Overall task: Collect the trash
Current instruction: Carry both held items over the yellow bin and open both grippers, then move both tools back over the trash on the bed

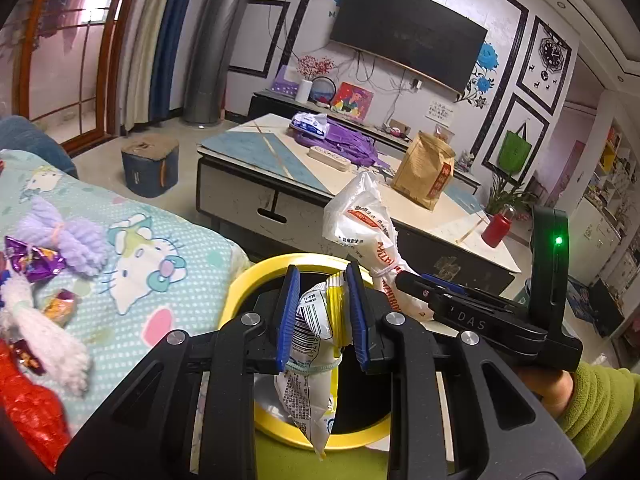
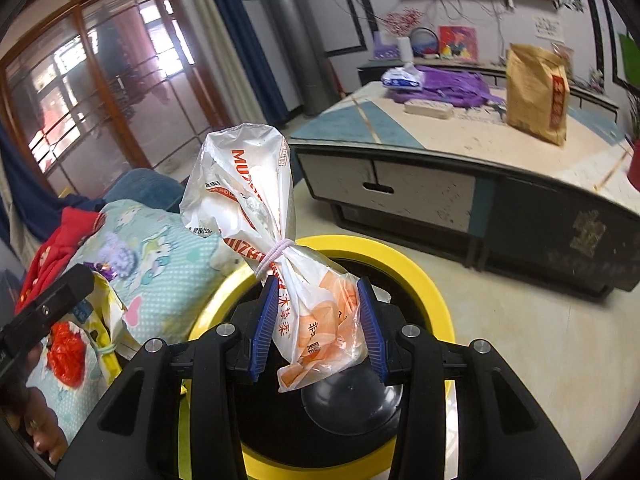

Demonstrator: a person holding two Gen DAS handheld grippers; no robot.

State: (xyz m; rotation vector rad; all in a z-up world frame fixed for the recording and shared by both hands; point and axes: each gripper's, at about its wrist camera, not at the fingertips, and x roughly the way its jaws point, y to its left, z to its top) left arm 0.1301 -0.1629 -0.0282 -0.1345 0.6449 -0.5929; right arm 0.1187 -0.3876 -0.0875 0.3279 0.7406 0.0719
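Left gripper (image 1: 323, 316) clamping barcoded white-yellow wrapper (image 1: 312, 344) over yellow bin (image 1: 256, 280); right gripper (image 2: 318, 326) pinching tied "MUZHI" bag (image 2: 256, 200), lettering partly legible.

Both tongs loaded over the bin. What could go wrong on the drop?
1. The right tongs hold the tied bag by its lower end; the puffy top leans past the yellow bin rim toward the bed, so it may land outside.
2. The left tongs and their wrapper sit close beside the right ones: releasing together may make the two catch.
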